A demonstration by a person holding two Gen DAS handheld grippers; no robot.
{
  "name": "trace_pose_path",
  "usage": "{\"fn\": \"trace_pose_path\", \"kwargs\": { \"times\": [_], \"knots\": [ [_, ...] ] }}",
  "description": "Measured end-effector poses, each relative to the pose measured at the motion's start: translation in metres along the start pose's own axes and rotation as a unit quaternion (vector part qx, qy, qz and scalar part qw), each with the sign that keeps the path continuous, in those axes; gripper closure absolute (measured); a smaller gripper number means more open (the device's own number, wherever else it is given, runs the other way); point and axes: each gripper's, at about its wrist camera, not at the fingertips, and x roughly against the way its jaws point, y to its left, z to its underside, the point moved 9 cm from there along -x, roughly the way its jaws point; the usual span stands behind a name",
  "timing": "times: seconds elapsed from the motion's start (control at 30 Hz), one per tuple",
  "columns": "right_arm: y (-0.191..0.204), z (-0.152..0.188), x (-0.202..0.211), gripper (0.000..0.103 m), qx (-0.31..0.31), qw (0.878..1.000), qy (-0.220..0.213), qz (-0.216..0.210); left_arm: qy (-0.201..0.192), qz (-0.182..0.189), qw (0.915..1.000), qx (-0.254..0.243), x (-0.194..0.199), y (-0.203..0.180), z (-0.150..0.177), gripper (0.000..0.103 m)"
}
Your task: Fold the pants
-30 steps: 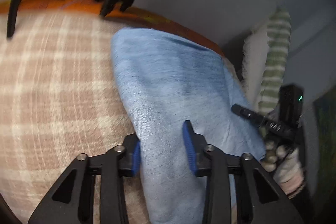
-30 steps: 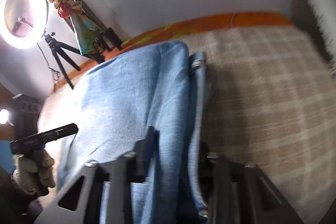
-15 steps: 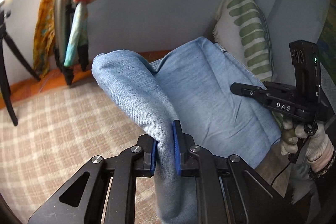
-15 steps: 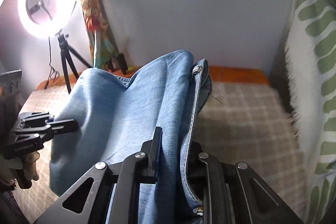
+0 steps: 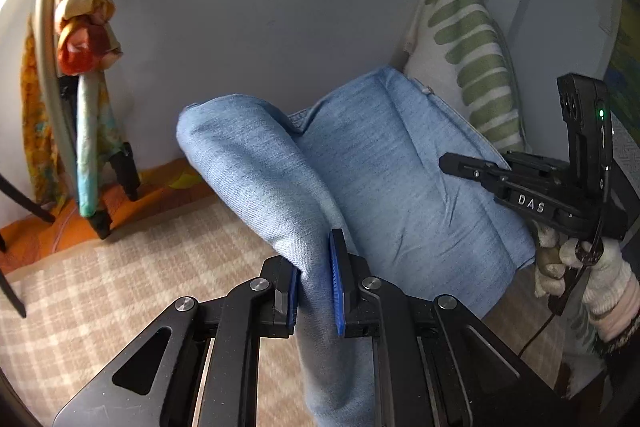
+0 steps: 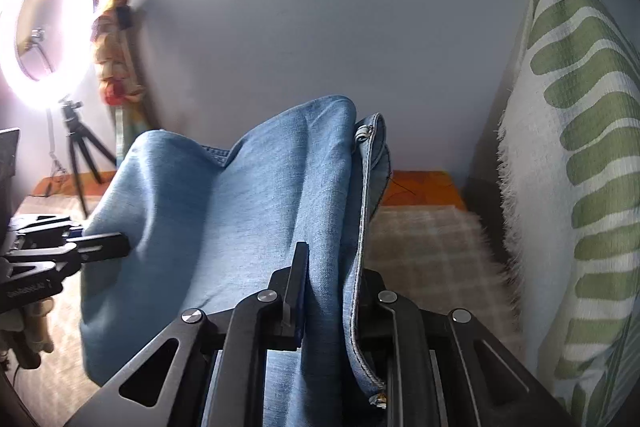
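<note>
Left wrist view: the left gripper (image 5: 316, 285) pinches a fold of the pants (image 5: 384, 187), held up off the plaid bed (image 5: 120, 287), where a second ago its jaws stood wider round flat cloth. Right wrist view: the right gripper (image 6: 332, 291) clamps the other edge; the lift is in hand, and next I judge both must carry the cloth over and lay it flat.

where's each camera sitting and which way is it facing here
Left wrist: on the left gripper, facing down over the light blue denim pants clamped in it toward the grey wall; the right gripper and gloved hand show.
Right wrist: on the right gripper, shut on the pants' waistband edge, facing the same wall; the left gripper shows.
Shared: pants, green-striped pillow, plaid cover.
</note>
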Motion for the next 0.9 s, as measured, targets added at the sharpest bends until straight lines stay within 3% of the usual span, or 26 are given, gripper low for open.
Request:
{"fn": "trace_pose_path", "kwargs": {
  "times": [0.2, 0.3, 0.33, 0.4, 0.47, 0.6, 0.7, 0.83, 0.9],
  "knots": [
    [-0.014, 0.002, -0.041, 0.086, -0.002, 0.999, 0.033, 0.025, 0.019, -0.030, 0.9993, -0.016, -0.027, 0.014, -0.008, 0.091],
    [-0.024, 0.006, -0.049, 0.073, -0.014, 0.997, 0.043, 0.054, -0.006, -0.053, 0.9982, -0.027, -0.020, 0.018, -0.018, 0.091],
    [-0.027, 0.006, -0.047, 0.062, -0.023, 0.997, 0.040, 0.054, -0.011, -0.050, 0.9983, -0.026, -0.015, 0.018, -0.021, 0.091],
    [-0.028, 0.004, -0.040, 0.061, -0.029, 0.998, 0.026, 0.051, -0.018, -0.051, 0.9979, -0.036, -0.002, 0.014, -0.024, 0.091],
    [-0.025, 0.001, -0.031, 0.060, -0.035, 0.998, 0.018, 0.048, -0.029, -0.052, 0.9972, -0.044, 0.012, 0.010, -0.027, 0.084],
    [-0.011, 0.000, -0.008, 0.042, -0.033, 0.999, 0.001, 0.042, -0.046, -0.046, 0.9967, -0.049, 0.041, -0.002, -0.026, 0.074],
    [0.003, 0.001, 0.012, 0.039, -0.032, 0.999, -0.008, 0.033, -0.055, -0.049, 0.9952, -0.063, 0.060, -0.009, -0.025, 0.069],
    [0.023, 0.003, 0.048, 0.031, -0.034, 0.999, -0.022, 0.029, -0.073, -0.055, 0.9931, -0.074, 0.093, -0.016, -0.020, 0.046],
    [0.031, 0.004, 0.065, 0.026, -0.039, 0.998, -0.031, 0.028, -0.084, -0.055, 0.9923, -0.073, 0.116, -0.017, -0.015, 0.040]
  ]
}}
